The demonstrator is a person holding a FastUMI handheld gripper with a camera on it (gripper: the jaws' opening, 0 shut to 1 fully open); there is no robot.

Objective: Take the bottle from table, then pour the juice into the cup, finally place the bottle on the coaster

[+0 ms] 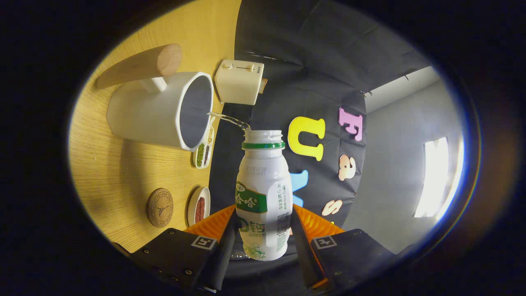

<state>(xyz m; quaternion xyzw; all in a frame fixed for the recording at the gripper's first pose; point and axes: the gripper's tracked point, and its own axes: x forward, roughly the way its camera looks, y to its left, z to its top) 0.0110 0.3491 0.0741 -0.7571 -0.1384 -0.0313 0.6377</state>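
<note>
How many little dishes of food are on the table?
2. The small white dish of green beans sits beside the white cup; the small white dish of red beans sits beside the round wooden coaster.

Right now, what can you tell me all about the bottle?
The bottle is small, white plastic, with a green neck ring and a green-and-white label. Its cap is off. It is clamped between the gripper fingers and tipped toward the white cup, with a thin clear stream running from its mouth into the cup.
</note>
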